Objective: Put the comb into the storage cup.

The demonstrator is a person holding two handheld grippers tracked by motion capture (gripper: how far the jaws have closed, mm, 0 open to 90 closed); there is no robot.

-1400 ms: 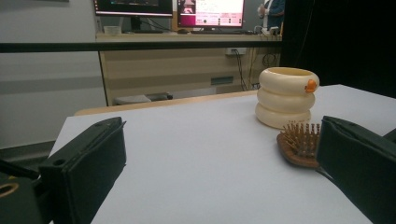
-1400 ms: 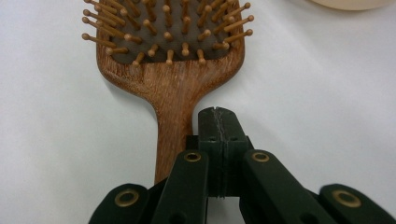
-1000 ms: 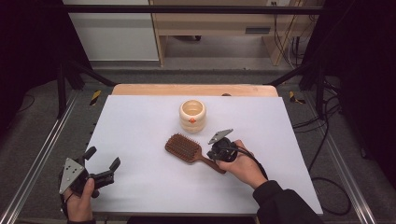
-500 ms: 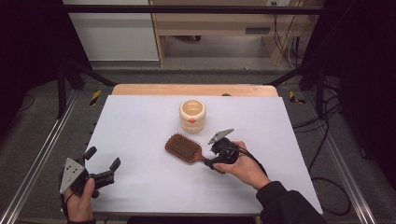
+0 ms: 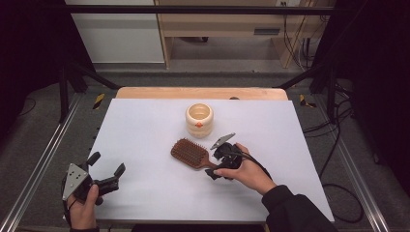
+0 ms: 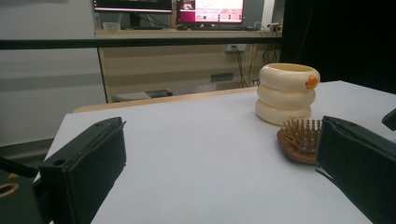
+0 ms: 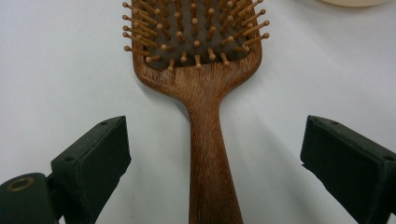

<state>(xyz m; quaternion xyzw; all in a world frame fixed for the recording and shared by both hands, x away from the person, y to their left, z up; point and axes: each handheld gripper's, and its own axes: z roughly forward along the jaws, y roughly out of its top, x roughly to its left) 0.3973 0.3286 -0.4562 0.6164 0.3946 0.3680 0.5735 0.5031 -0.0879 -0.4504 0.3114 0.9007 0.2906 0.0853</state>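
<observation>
A brown wooden hairbrush (image 5: 189,153) lies bristles up in the middle of the white table (image 5: 145,125). Its handle points toward my right gripper (image 5: 212,167). In the right gripper view the handle (image 7: 208,154) runs between the two wide-apart jaws of the right gripper (image 7: 217,140), and neither pad touches it. These jaws have just been opening. A cream ringed cup (image 5: 199,119) stands just behind the brush. My left gripper (image 5: 107,163) rests open at the table's front left with nothing between its jaws. The left gripper (image 6: 219,158) looks toward the cup (image 6: 286,93) and the brush (image 6: 299,140).
A wooden strip (image 5: 203,93) runs along the table's far edge. Metal frame rails (image 5: 43,159) flank the table on both sides, and cables (image 5: 333,145) lie on the floor at the right. A pale cabinet (image 5: 116,34) stands beyond the table.
The right gripper's jaws have spread apart from the brush handle, which stays lying where it was. The left gripper has not moved.
</observation>
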